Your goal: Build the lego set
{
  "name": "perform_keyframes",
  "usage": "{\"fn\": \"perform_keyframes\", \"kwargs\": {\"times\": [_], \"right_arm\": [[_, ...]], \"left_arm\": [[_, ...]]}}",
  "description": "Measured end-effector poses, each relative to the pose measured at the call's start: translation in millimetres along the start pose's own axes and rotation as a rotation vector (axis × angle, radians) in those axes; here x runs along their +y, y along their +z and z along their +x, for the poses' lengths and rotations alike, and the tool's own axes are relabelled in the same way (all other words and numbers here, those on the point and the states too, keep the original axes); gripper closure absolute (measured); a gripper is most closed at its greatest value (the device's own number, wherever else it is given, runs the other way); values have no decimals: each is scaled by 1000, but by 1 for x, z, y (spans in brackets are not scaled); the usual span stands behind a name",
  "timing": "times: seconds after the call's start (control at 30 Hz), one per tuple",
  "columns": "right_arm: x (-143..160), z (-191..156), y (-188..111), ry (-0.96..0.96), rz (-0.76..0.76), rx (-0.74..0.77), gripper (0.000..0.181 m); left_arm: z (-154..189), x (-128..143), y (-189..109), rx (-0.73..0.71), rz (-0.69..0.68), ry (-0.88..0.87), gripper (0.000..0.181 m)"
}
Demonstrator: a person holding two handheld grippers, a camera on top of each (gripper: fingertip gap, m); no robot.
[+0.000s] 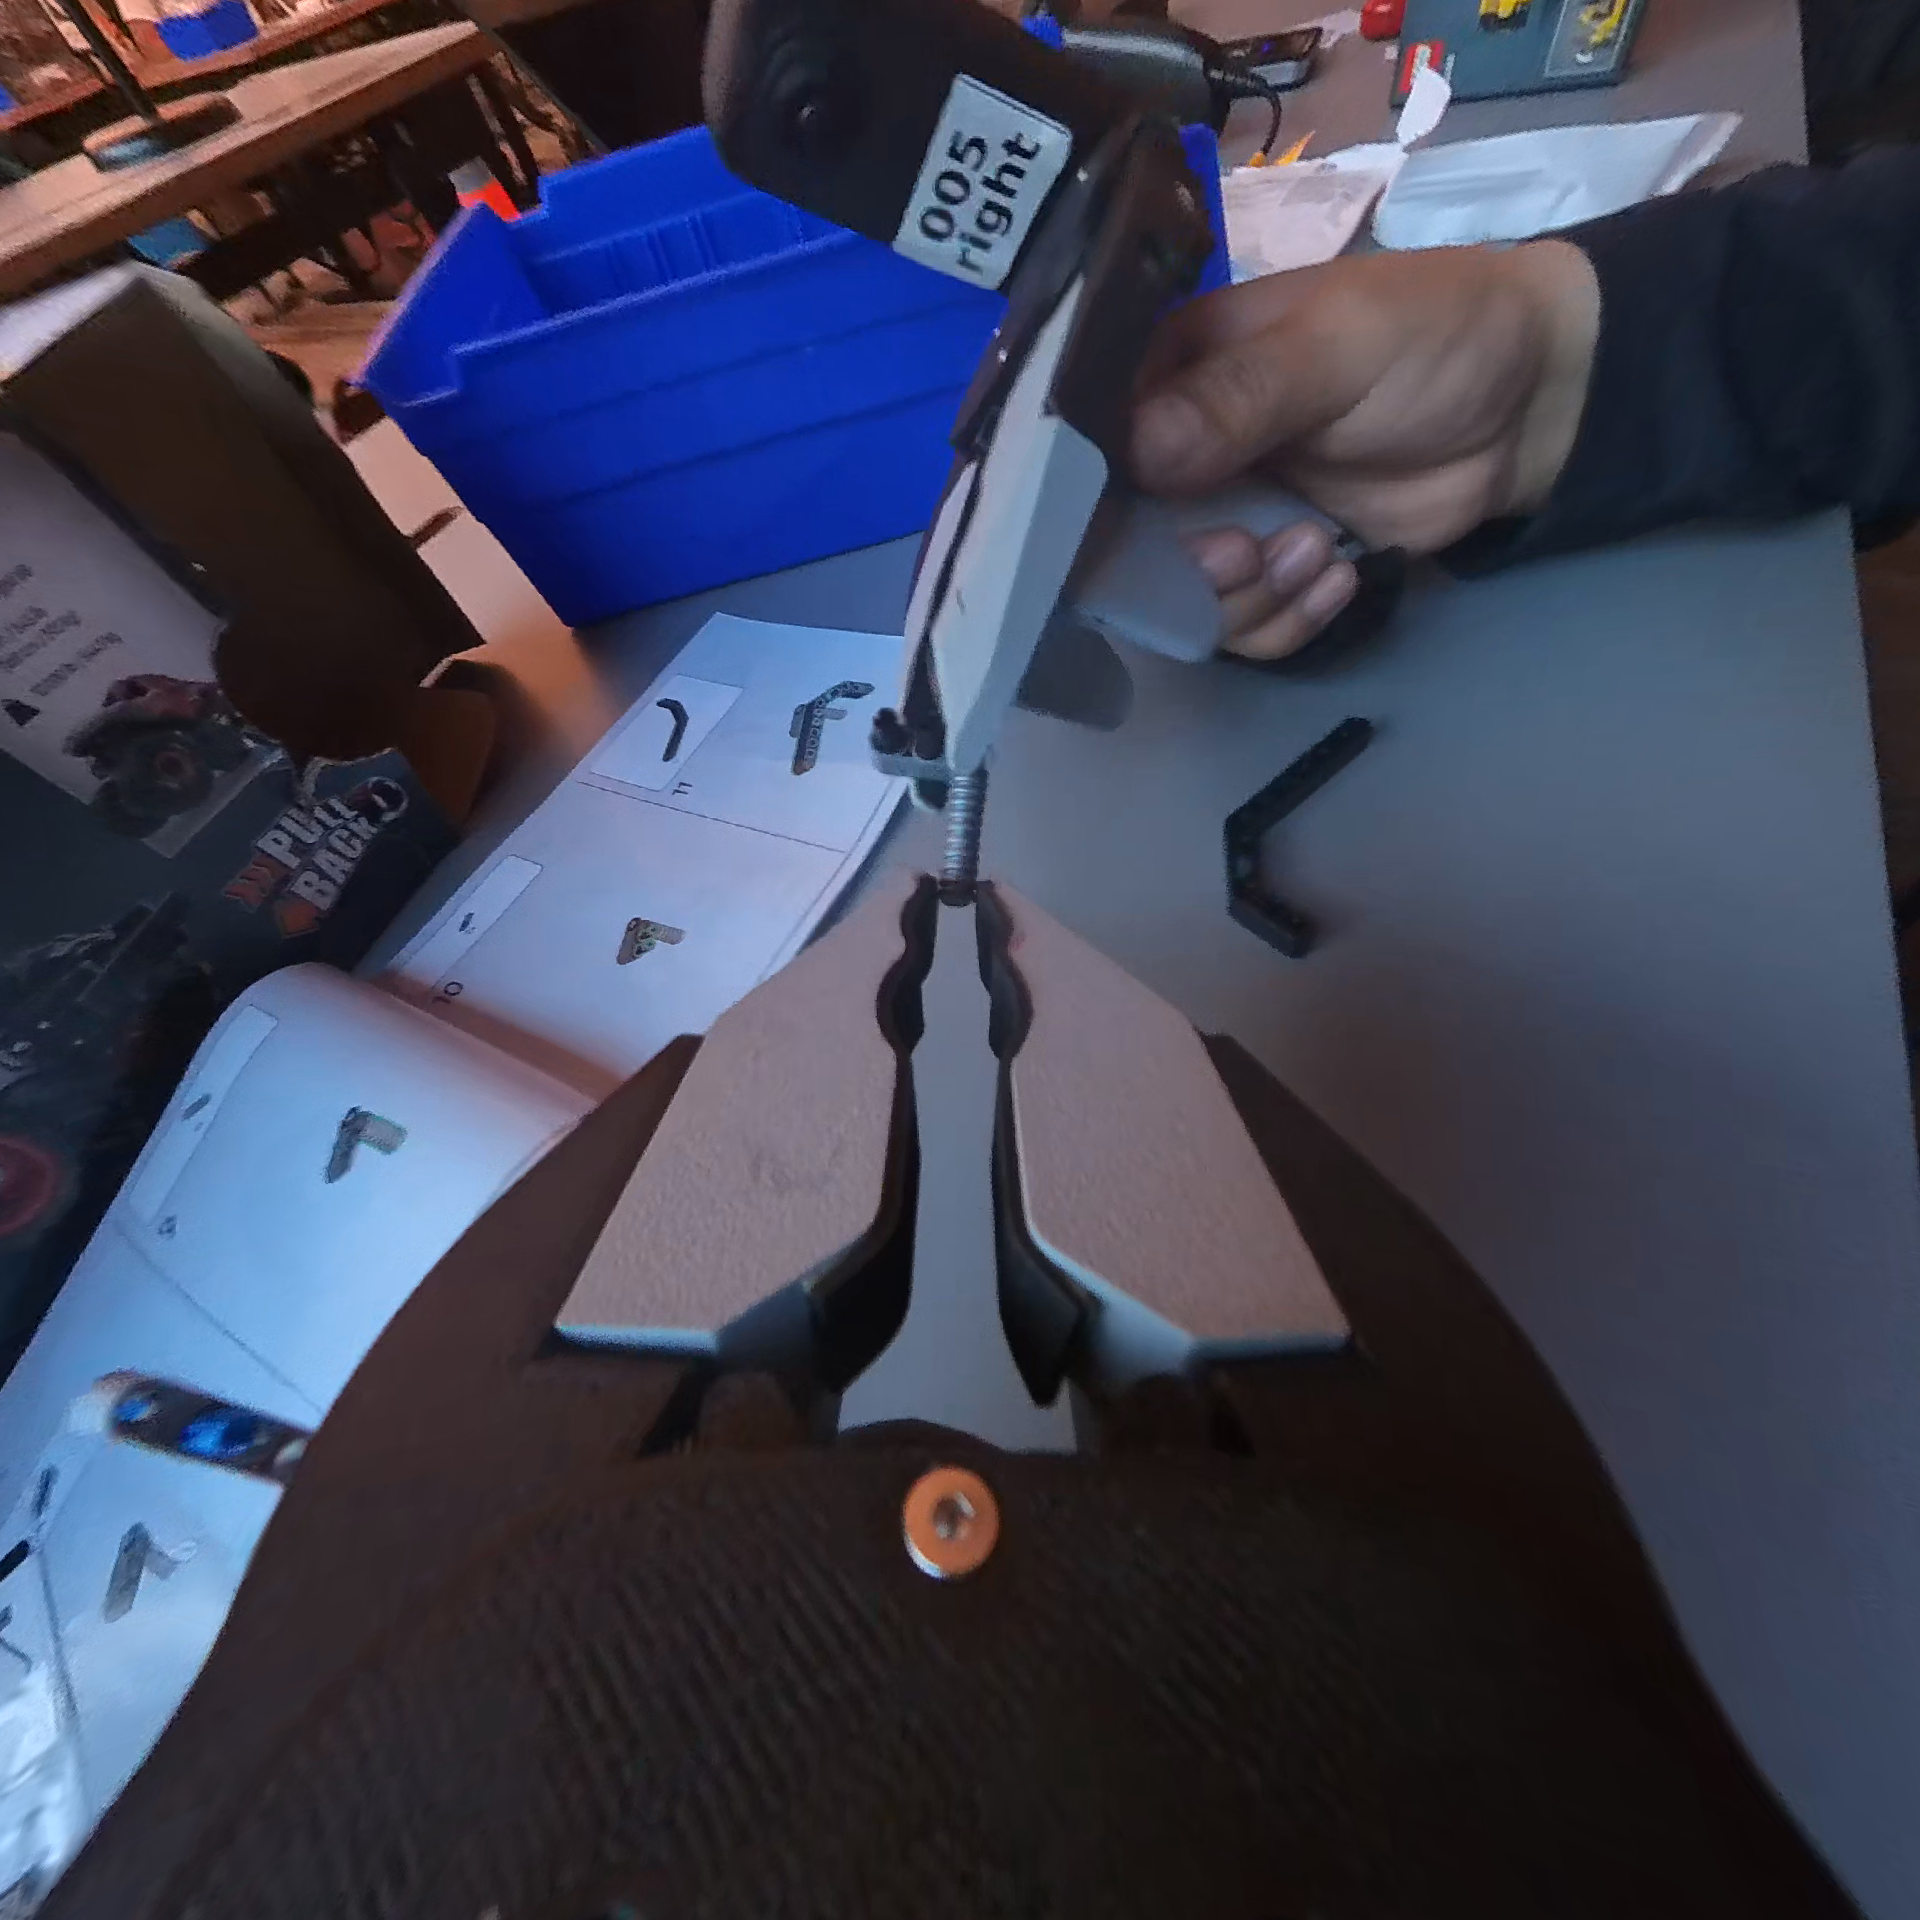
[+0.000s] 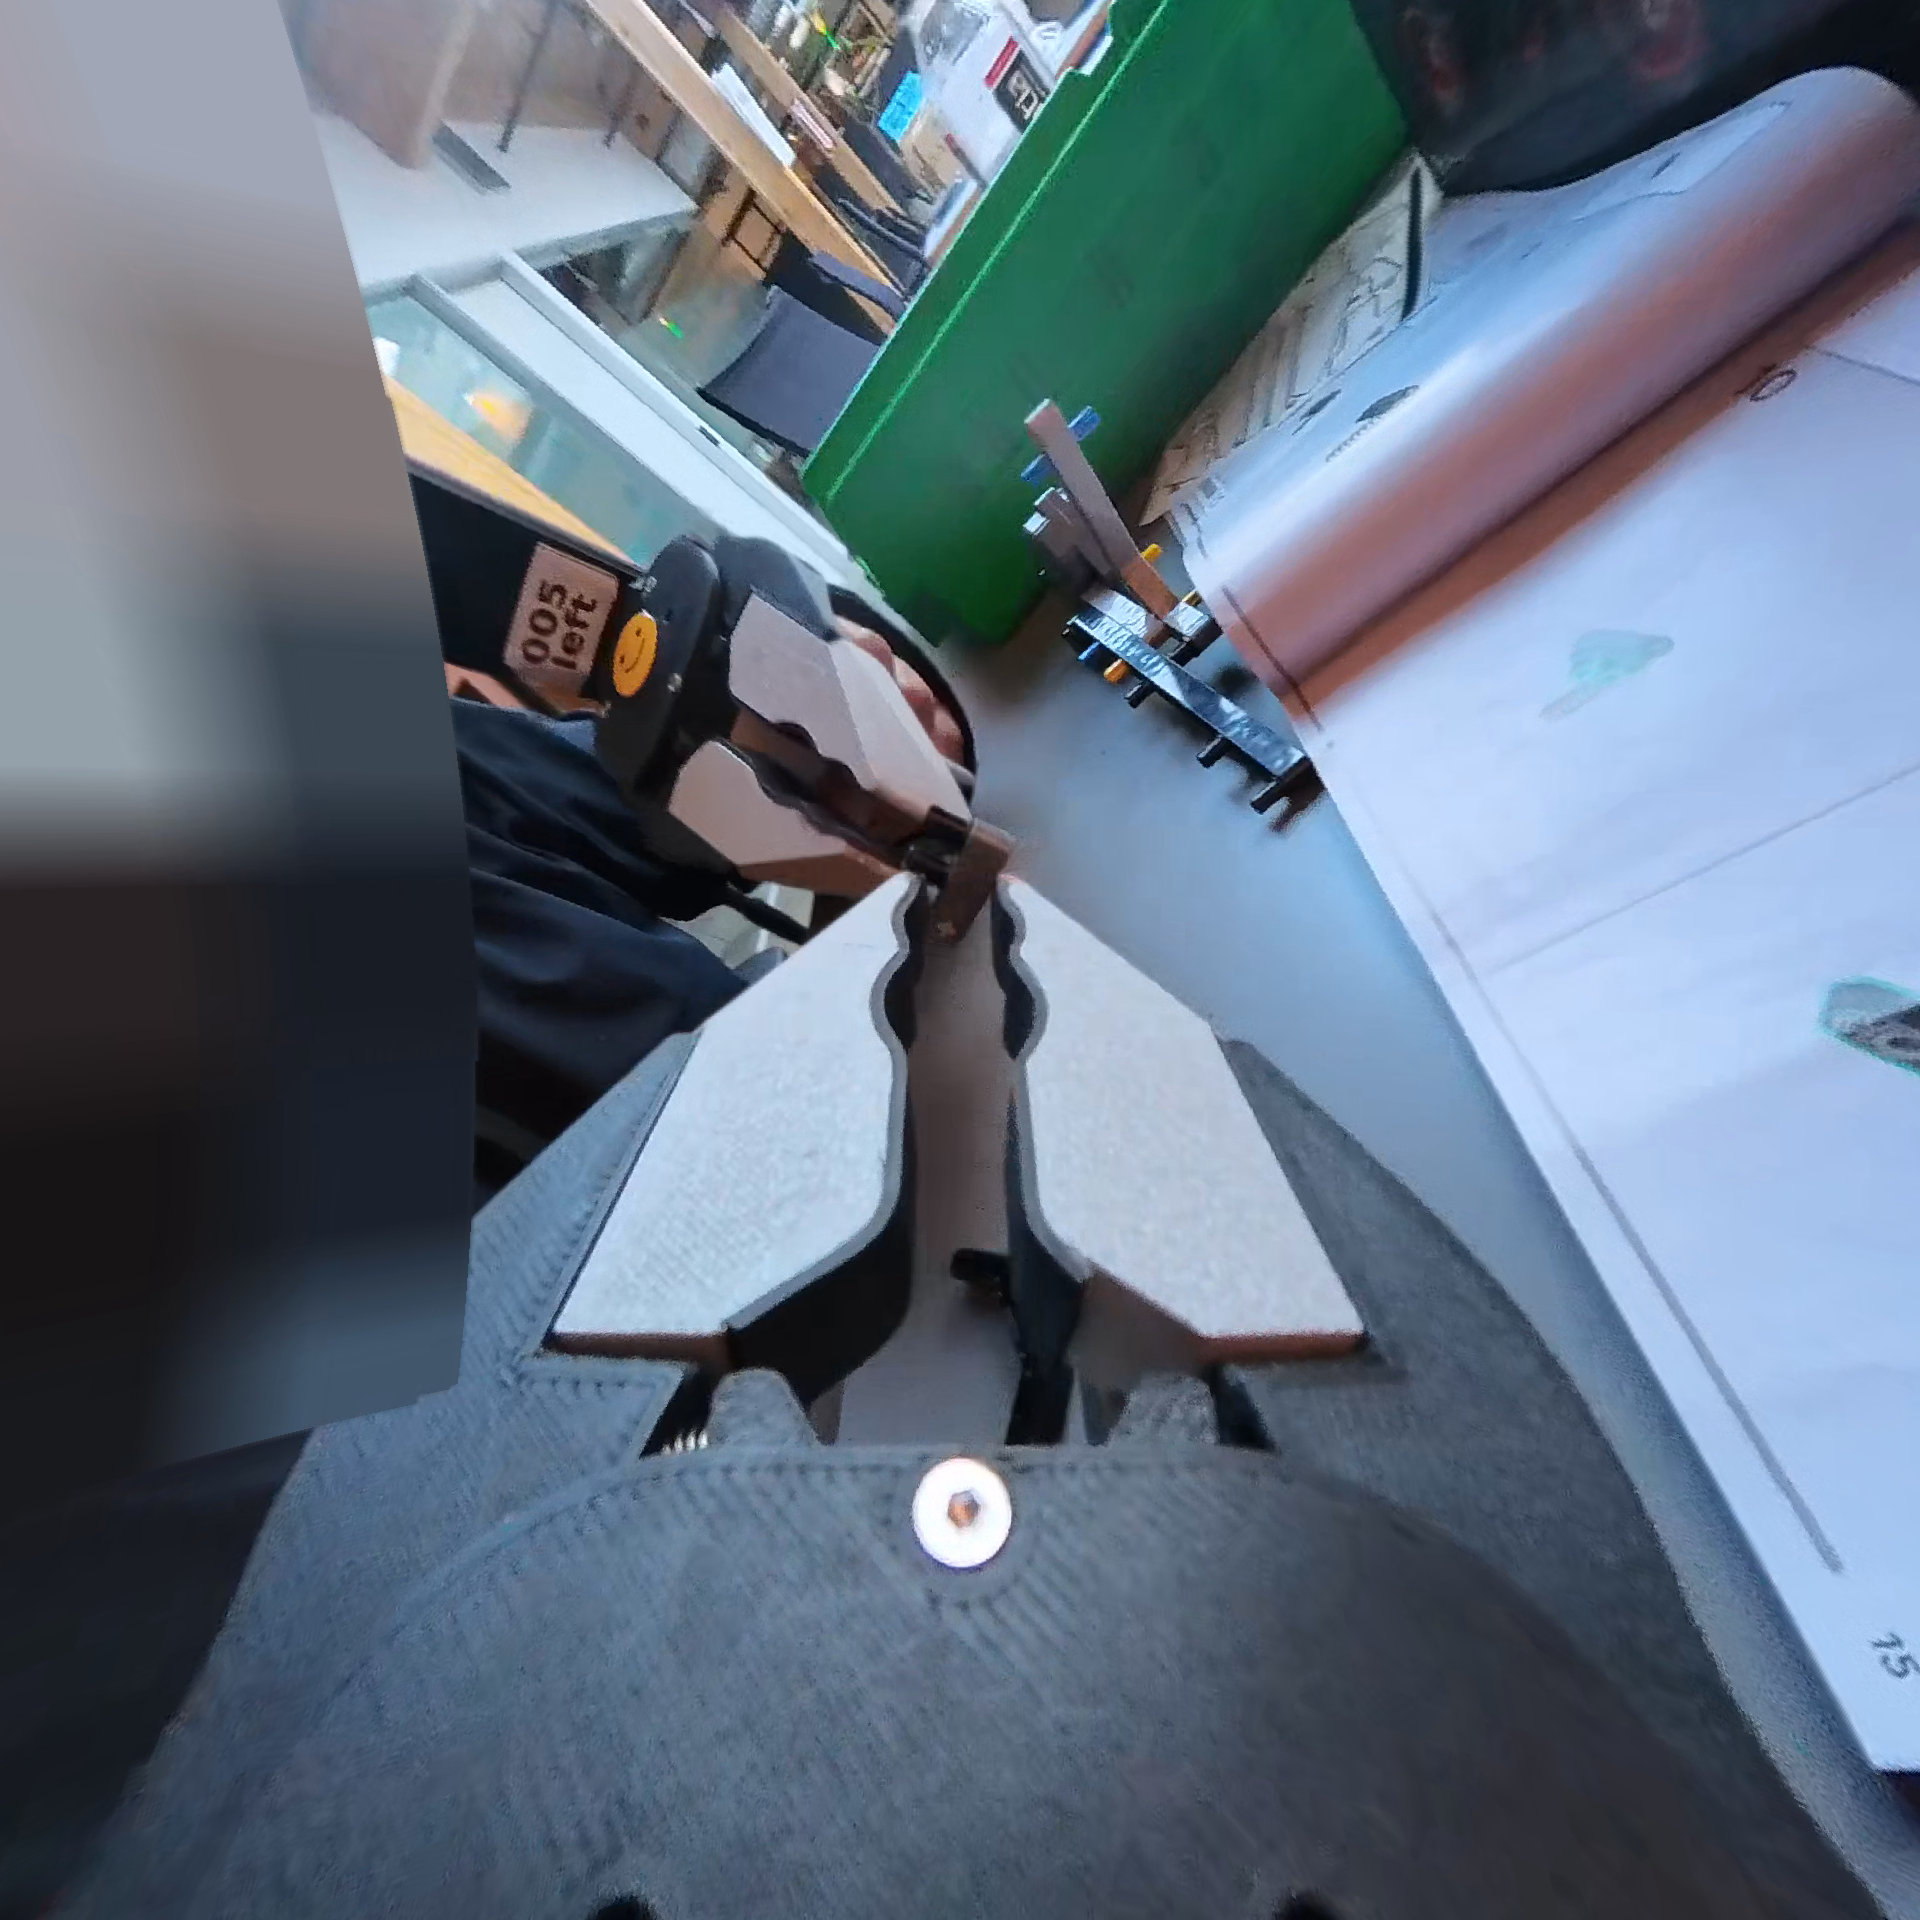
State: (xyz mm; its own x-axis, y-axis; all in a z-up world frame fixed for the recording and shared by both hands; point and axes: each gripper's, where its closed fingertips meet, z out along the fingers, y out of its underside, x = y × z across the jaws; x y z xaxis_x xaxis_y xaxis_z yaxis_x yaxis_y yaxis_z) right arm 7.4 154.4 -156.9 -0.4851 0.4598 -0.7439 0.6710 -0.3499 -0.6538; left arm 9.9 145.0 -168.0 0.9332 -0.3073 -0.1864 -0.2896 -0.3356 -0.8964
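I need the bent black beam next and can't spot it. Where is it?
In the left wrist view, the black L-shaped beam lies loose on the grey table, right of both grippers' meeting tips, below the hand.

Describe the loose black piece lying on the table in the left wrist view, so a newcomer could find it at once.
Start at the grey table, on the bare side right of the open instruction booklet. Below the hand lies a black bent beam. Unlike the other parts, it lies alone, L-shaped, with holes along it.
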Motion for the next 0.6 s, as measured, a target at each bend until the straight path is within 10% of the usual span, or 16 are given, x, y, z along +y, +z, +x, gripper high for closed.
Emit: {"fn": "perform_keyframes", "kwargs": {"times": [0.6], "right_arm": [[-56,-3,-97,-347,210,369,174]], "left_arm": [[76,28,46,330,-326,-180,144]]}}
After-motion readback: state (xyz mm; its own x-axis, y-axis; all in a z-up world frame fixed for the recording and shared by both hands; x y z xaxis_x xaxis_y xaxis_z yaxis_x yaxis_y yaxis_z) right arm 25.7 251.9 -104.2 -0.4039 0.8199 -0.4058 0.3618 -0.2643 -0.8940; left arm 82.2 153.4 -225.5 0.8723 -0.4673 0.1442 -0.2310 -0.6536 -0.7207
